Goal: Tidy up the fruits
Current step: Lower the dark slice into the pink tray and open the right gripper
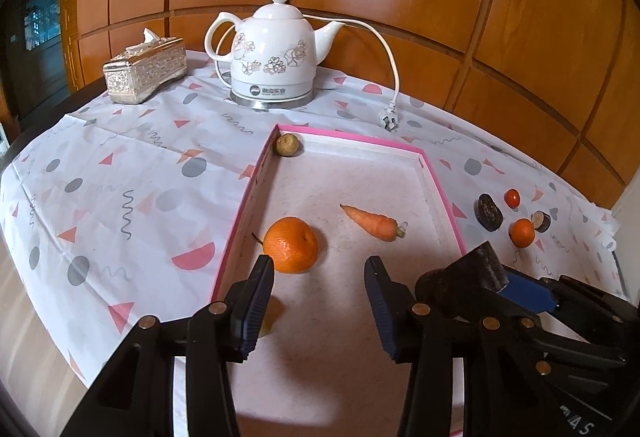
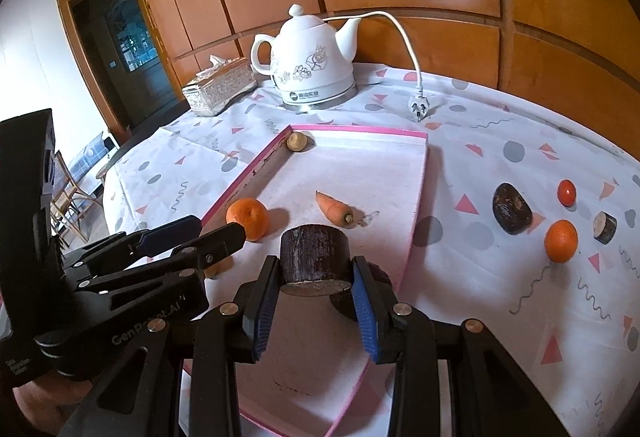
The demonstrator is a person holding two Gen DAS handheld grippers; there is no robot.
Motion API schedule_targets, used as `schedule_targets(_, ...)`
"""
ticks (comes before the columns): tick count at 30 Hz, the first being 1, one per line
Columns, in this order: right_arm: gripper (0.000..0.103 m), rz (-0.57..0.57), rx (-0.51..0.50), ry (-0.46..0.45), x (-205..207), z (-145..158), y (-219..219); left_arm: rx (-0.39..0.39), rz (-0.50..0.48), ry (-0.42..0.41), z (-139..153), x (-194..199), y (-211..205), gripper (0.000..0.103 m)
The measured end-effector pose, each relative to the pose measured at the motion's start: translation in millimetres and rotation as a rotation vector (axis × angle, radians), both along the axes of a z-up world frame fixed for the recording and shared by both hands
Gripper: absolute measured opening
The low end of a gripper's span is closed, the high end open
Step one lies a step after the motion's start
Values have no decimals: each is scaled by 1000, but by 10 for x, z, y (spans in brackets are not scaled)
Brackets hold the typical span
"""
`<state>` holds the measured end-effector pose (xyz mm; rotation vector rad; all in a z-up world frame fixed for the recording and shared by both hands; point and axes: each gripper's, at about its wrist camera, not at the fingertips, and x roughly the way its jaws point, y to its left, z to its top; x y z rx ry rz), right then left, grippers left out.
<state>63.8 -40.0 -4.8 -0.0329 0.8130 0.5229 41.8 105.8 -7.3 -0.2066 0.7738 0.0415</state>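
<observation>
The right tongs (image 2: 314,283) are clamped on a short dark cylinder (image 2: 314,257), which looks like a cut piece of sugarcane; both blue pads press its sides, and it hangs over the near right part of the pink-rimmed tray (image 2: 416,213). The left tongs (image 1: 320,297) stand partly apart with nothing between the pads, over the near left part of the tray. A large orange (image 1: 291,245) lies in the tray just beyond the left finger (image 1: 256,301), close to the tray's left wall. A small yellowish thing peeks out under that finger, too hidden to identify.

Further in, a carrot (image 1: 370,222) lies near the middle of the tray, apart from the orange, and a small brownish round fruit (image 1: 287,145) sits in the tray's far left corner.

On the patterned cloth (image 2: 472,141) to the right of the tray, towards the right edge of the table, lie a dark oval piece (image 2: 512,209), a small red fruit (image 2: 567,192), a smaller orange (image 2: 561,241) and a little dark stub (image 2: 605,227), each apart from the others.

At the far edge of the table stand a white kettle (image 1: 276,53) with its unplugged cord (image 1: 394,77) and, near the far left corner, a silver tissue box (image 1: 146,71).
</observation>
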Motion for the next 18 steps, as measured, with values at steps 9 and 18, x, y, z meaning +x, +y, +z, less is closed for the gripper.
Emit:
schedule_targets(9,36,-11,-13,1,58,-28,76,-6,19,5,-25,-14,62,50)
schedule_targets(18,36,-22,-1,0,53,-45,54,-4,22,12,-44,-34,50,50)
